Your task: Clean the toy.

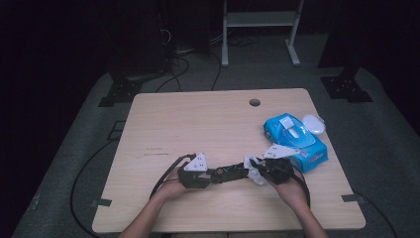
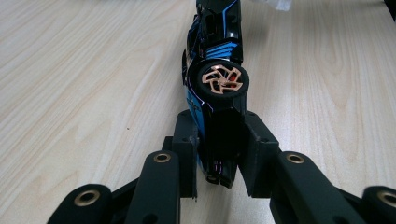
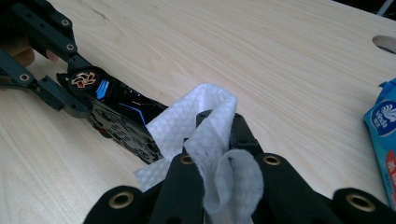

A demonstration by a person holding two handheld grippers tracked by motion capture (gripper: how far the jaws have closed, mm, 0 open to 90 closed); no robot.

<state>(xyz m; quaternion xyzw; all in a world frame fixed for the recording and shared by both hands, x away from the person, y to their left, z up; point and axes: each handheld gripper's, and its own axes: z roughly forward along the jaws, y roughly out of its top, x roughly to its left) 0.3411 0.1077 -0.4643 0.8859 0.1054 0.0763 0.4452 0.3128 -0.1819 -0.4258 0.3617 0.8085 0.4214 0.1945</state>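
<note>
Left tool clamped on black-and-blue plastic toy car, at desk's 6 o'clock edge. Right tool pinching white textured wet wipe, wipe touching car's 3 o'clock end.

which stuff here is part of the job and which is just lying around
In the job:
- toy car, clamped in the left gripper
- wipe, clamped in the right gripper, held against the car

Lying about:
- blue wipes pack, lid flipped open
- table

Toy car: black, blue stripes, copper wheel. Wet wipe: white, dimpled. Wipes pack: blue. Table: pale woodgrain.
</note>
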